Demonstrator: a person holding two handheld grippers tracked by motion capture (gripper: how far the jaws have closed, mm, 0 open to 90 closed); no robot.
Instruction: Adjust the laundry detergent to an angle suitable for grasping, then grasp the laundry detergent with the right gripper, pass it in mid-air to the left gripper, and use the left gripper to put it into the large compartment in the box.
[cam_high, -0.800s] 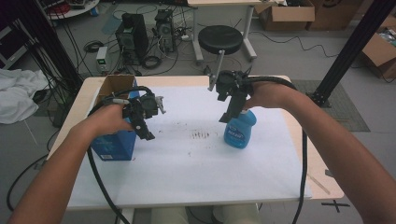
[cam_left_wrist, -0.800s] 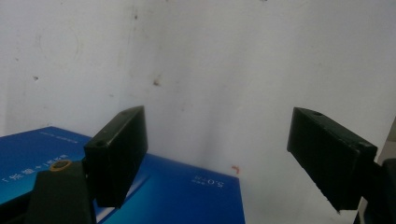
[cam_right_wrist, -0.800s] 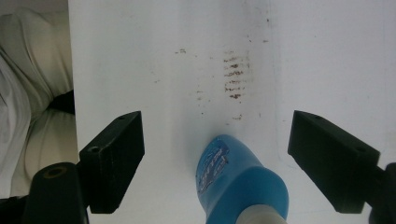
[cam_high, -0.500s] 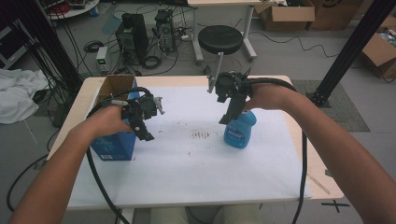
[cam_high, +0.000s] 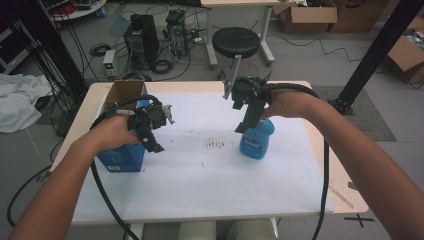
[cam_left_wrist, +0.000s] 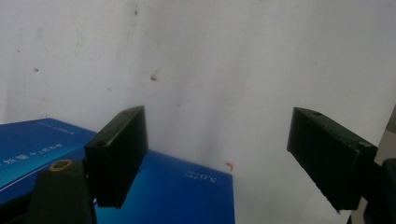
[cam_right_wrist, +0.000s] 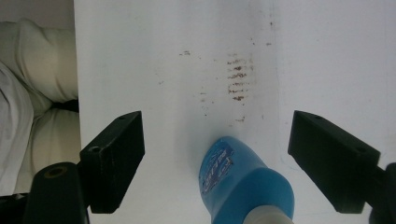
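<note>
High view: a table (cam_high: 320, 165) with a white top stands before the person, whose forearms come in from the bottom. The left gripper (cam_high: 154, 144) hangs over the right side of a blue box (cam_high: 120, 156) that stands near the table's left edge, with an open cardboard box (cam_high: 124, 92) just behind it. The right gripper (cam_high: 245, 126) points down at a blue bottle (cam_high: 256, 140) lying on the table right of the middle; its tips sit just above the bottle's upper end, and whether they touch it cannot be told from here. Between box and bottle the white top carries a patch of small dark marks (cam_high: 216, 145). Beyond the table, a black stool (cam_high: 236, 42) and computer gear (cam_high: 142, 40) stand on the floor.

Left gripper view: the jaws stand wide apart with nothing between them but bare white tabletop. The blue box (cam_left_wrist: 177, 191) lies below and behind the left jaw, its top face with small white print reaching toward the middle of the gap; neither jaw presses on it.

Right gripper view: the jaws are again wide apart. The bottle (cam_right_wrist: 243, 182) lies in the gap, nearer the middle than either jaw, its labelled body pointing away and its pale neck end at the bottom edge. Clear white table shows on both sides of it, so neither pad touches it. The dark marks (cam_right_wrist: 239, 77) lie on the table past the bottle, and the person's pale trousers (cam_right_wrist: 37, 79) show beyond the table's edge at the left.
</note>
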